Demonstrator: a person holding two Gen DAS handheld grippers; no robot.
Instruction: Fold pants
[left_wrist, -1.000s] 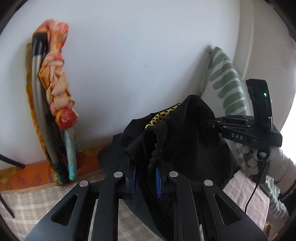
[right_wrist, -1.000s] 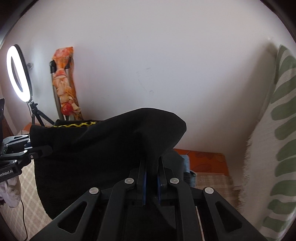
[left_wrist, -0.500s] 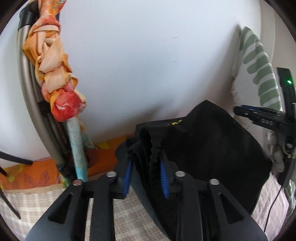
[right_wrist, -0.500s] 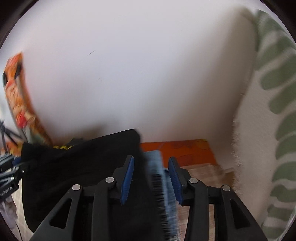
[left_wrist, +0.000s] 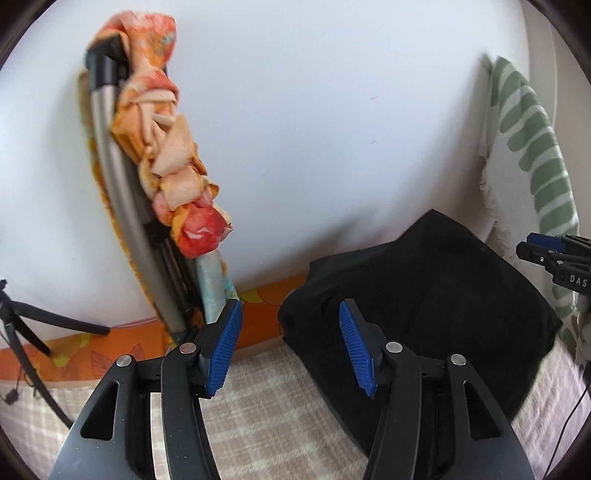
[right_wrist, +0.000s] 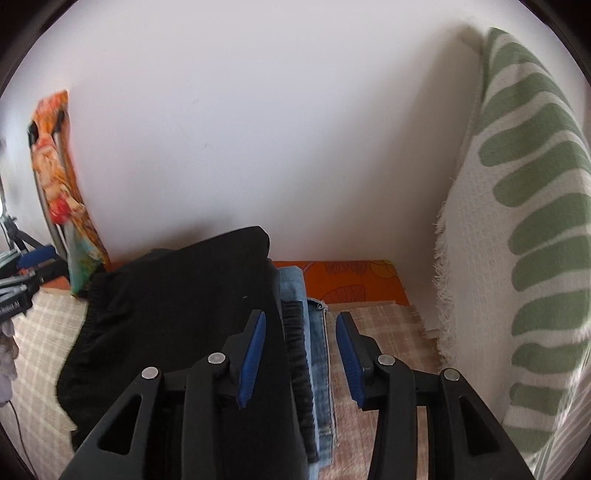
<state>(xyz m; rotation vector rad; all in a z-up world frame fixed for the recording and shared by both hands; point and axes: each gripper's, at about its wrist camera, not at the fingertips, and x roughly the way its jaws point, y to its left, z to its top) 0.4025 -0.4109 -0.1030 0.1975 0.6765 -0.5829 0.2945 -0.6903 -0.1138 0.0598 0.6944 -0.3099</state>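
Note:
The black pants (left_wrist: 436, 295) lie folded in a heap on the checked blanket (left_wrist: 266, 406), on top of a stack; they also show in the right wrist view (right_wrist: 177, 317). My left gripper (left_wrist: 291, 347) is open and empty, just left of the pants' near left edge. My right gripper (right_wrist: 301, 350) is open and empty over the stack's right edge, where folded blue jeans (right_wrist: 314, 354) stick out beneath the black pants. The right gripper also shows at the right edge of the left wrist view (left_wrist: 554, 254).
A white wall is close behind. A folded frame wrapped in orange cloth (left_wrist: 162, 166) leans on it at the left. A tripod leg (left_wrist: 44, 325) stands far left. A green-patterned white cloth (right_wrist: 517, 258) hangs at the right. An orange sheet (right_wrist: 351, 284) borders the blanket.
Both grippers have opened and let go of the black pants, which dropped onto the stack. Both grippers have drawn back a little from the cloth.

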